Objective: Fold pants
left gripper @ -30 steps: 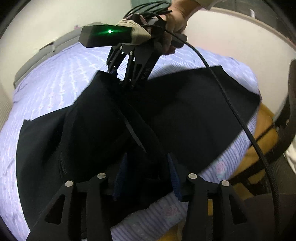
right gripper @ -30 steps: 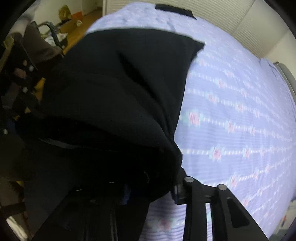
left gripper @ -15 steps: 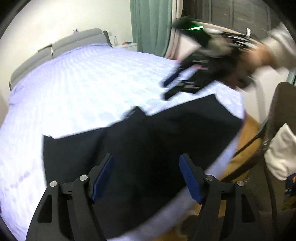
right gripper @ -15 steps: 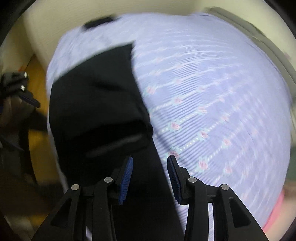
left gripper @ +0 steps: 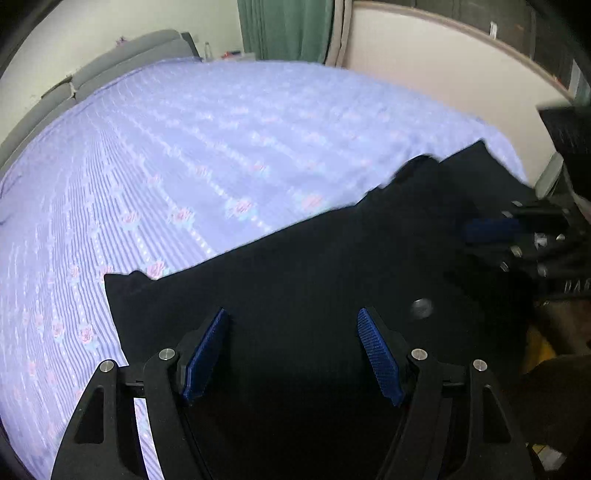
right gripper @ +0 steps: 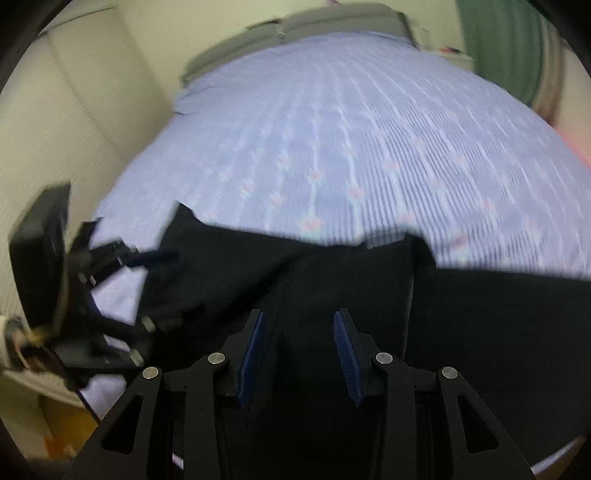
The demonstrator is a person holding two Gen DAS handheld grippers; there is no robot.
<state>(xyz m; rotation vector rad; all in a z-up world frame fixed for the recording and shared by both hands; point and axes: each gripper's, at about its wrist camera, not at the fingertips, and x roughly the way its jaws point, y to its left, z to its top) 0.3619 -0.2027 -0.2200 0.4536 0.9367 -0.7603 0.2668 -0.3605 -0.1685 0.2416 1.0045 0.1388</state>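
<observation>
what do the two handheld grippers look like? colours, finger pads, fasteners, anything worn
Both match: black skeletal linkage fingers with triangular cutouts, silver round pivot screws, and blue ribbed pads on the inner faces. Left gripper; right gripper. From the right wrist view, the left unit carries a boxy black housing on top, blurred. A pale cuff shows at that view's edge; too blurred to say more. No cable is clearly visible.

The pants [left gripper: 314, 280] are lying on the near edge of the bed [left gripper: 221, 147], stretching left to right. The headboard [left gripper: 125, 62] is standing far behind, curtain [left gripper: 288, 29] to its right.
</observation>
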